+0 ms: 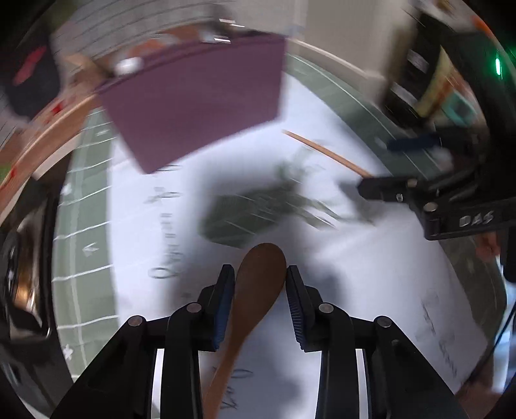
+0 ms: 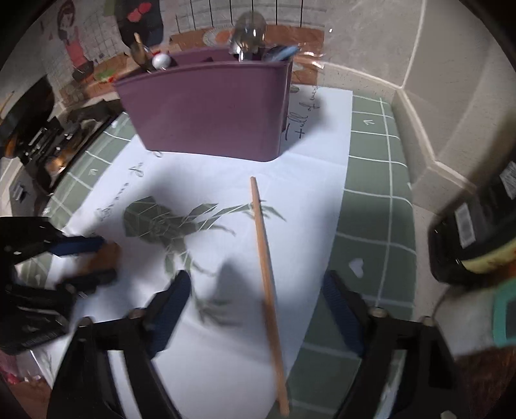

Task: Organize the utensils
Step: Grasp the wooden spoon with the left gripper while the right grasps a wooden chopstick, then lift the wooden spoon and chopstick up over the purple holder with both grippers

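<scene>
The left gripper is clamped on a brown wooden spoon, its blue-padded fingers pressing either side of the bowl while the handle runs back under the tool. It hangs over a white paper sheet printed with a green leafy drawing and handwriting, which lies on a green gridded mat.

The right gripper stands released, its jaws apart around a thin wooden stick that lies on the paper, running from near to far. The pads do not touch the stick; it sits between them, closer to neither that I can judge through the blur.

At the far side of the sheet stands a purple utensil caddy, upright, with several compartments. A metal spoon and other handles rise from its right-hand compartment, and a white-knobbed utensil pokes out at the left end. Dark bottles stand on the right, off the mat
</scene>
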